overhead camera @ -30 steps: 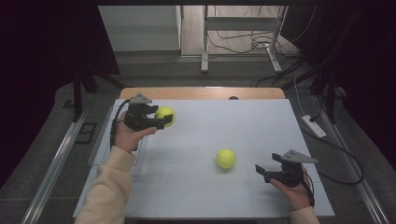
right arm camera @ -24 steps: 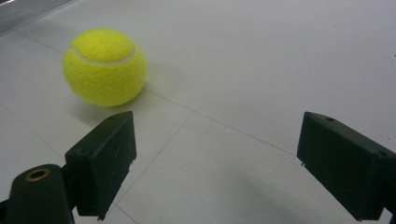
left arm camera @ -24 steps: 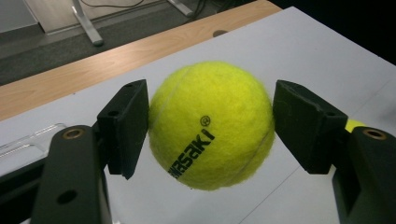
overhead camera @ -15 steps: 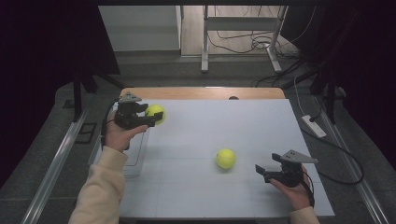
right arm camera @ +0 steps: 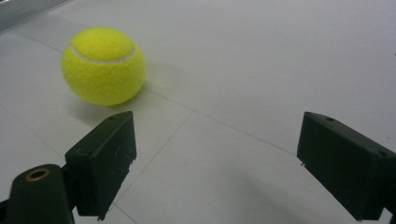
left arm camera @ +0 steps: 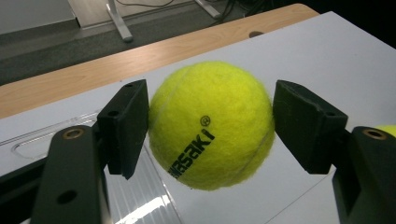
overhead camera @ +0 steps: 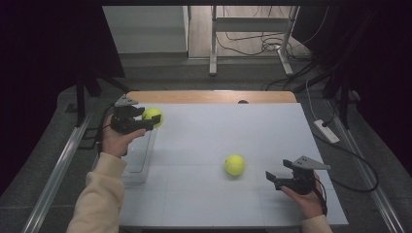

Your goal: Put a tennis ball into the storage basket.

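Item one: left gripper [overhead camera: 145, 121], black, two-jawed, held in the person's left hand [overhead camera: 116, 141] above the far left corner of the white tabletop [overhead camera: 218, 126]. Its jaws are clamped on a fuzzy yellow-green tennis ball [left arm camera: 211, 125] with black lettering, one pad pressed against each side; the ball hangs clear of the surface. Directly beneath these jaws lies a clear plastic tray [overhead camera: 138, 160] at the tabletop's left edge.

Item two: right gripper [overhead camera: 273, 178], same make, held low in the right hand [overhead camera: 303, 199] near the front right corner. Its jaws stand wide apart with nothing between them.

Item three: second yellow-green tennis ball [overhead camera: 234, 165] with a white seam, resting on the tabletop, just ahead of the right jaws and off to their left side, not touching them, well apart from the held ball.
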Tool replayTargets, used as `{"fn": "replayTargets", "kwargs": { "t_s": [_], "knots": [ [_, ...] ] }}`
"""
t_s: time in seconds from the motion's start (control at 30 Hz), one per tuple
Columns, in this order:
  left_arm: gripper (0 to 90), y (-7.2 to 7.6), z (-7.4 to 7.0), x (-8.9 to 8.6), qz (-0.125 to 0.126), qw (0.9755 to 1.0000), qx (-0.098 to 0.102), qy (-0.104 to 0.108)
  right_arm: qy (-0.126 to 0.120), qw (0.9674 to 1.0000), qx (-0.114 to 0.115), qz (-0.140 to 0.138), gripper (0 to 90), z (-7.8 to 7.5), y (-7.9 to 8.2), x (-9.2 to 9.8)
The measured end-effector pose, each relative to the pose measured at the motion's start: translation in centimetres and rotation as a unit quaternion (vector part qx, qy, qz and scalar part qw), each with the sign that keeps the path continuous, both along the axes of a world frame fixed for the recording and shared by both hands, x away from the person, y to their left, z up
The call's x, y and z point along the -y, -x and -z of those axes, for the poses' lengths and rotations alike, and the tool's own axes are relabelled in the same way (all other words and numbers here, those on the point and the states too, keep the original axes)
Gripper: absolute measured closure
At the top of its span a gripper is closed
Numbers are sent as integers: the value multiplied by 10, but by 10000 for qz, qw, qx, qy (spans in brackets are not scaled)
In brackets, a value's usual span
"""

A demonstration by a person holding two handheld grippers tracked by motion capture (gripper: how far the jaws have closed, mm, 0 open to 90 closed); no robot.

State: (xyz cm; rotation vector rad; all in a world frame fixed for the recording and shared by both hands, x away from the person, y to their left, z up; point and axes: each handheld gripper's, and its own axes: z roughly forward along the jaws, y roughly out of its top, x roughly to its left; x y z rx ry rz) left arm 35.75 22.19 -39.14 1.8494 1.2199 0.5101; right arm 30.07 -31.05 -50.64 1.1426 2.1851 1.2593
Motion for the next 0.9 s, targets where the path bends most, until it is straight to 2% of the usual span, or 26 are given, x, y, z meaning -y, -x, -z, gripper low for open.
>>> {"fn": "replayTargets", "kwargs": {
  "t_s": [0.57, 0.9],
  "knots": [
    [301, -1, 6, -23, -346, 9994, -37, -51, 16, 10000, -12, 4, 119, 0, 0, -1],
    [300, -3, 8, -35, -554, 9985, -1, -1, 27, 10000, -10, 5, 119, 1, 0, 0]
  ]
}}
